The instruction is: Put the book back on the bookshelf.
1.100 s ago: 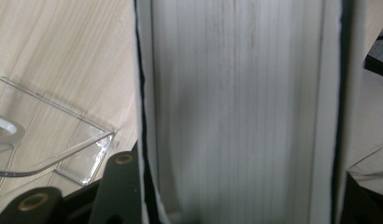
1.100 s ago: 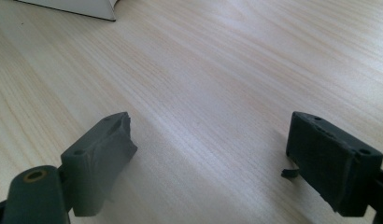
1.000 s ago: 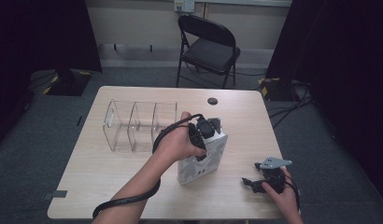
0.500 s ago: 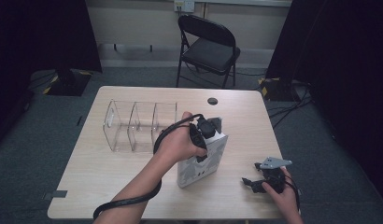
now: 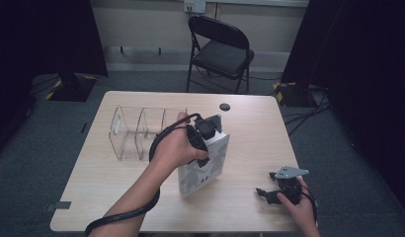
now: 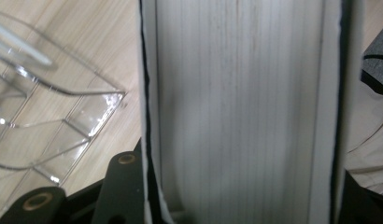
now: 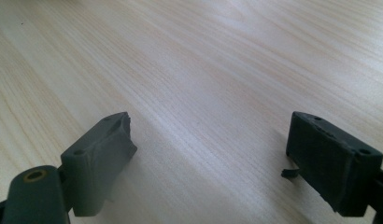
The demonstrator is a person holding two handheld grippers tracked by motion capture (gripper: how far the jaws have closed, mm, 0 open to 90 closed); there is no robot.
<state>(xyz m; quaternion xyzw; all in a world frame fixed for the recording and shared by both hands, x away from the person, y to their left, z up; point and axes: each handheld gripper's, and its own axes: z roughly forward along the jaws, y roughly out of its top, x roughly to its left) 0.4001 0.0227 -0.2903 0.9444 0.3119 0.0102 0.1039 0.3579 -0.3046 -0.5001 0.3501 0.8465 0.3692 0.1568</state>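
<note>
On the pale wooden table (image 5: pixel 250 123), beside the clear plastic divider rack (image 5: pixel 141 131), the left gripper (image 5: pixel 203 136) clamps a thick white-covered book (image 5: pixel 205 168); the right gripper (image 5: pixel 269 193) rests agape, empty.

looks like a recording studio or lab space: black curtains (image 5: pixel 52 39) on both sides, grey carpet (image 5: pixel 52 128), taped cables (image 5: pixel 299 116) on the floor, a lone folding chair (image 5: pixel 218 49) against a bare wall, and a plain wooden table (image 5: pixel 255 133) set in the middle.
</note>
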